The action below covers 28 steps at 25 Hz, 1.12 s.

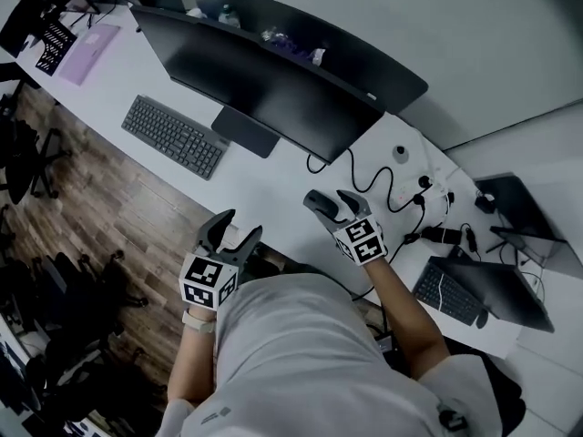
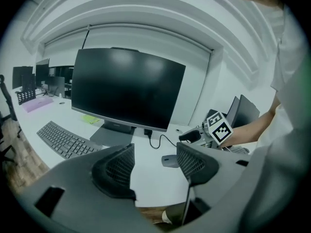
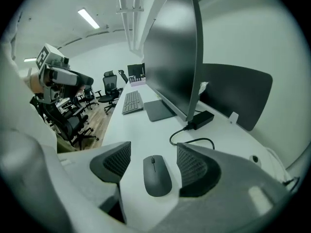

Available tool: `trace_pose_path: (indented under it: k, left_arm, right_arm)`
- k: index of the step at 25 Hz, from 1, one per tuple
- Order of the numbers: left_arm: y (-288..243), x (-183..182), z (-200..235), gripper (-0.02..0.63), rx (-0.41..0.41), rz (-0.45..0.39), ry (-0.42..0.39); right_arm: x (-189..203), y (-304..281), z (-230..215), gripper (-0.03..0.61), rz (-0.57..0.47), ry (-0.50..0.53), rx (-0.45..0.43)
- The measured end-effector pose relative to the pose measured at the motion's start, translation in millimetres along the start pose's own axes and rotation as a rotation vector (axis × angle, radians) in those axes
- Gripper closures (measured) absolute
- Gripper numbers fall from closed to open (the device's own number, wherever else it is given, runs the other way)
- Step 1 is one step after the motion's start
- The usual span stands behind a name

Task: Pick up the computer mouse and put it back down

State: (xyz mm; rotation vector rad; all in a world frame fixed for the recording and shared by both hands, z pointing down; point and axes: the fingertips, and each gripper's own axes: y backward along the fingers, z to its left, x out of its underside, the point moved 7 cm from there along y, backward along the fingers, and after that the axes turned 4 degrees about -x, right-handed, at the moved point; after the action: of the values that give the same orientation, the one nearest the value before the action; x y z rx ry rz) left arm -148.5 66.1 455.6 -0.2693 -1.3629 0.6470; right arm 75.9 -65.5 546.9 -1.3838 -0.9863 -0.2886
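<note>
Right gripper view: right tongs held low, spread around the mouse; left tongs released.

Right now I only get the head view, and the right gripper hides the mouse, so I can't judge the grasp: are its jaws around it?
Observer: Yes. The right gripper has its jaws open either side of the mouse, which lies on the desk.
Operator: Which way does the mouse point?
Observer: Its wheel end faces away from the gripper, toward the monitor.
</note>
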Motion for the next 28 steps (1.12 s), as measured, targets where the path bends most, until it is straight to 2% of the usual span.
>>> trace_pose_path:
  k: [13,28]
  left_arm:
    - [-43,-27,-16,0.347,0.16,0.005,-0.093]
    - [-76,-56,-38,0.348,0.357,-0.033,-0.177]
  right_arm:
    - [-28,73,16,0.287,-0.187,-0.059,0.107]
    - [-35,130,42,0.287,-0.35,-0.117,0.241]
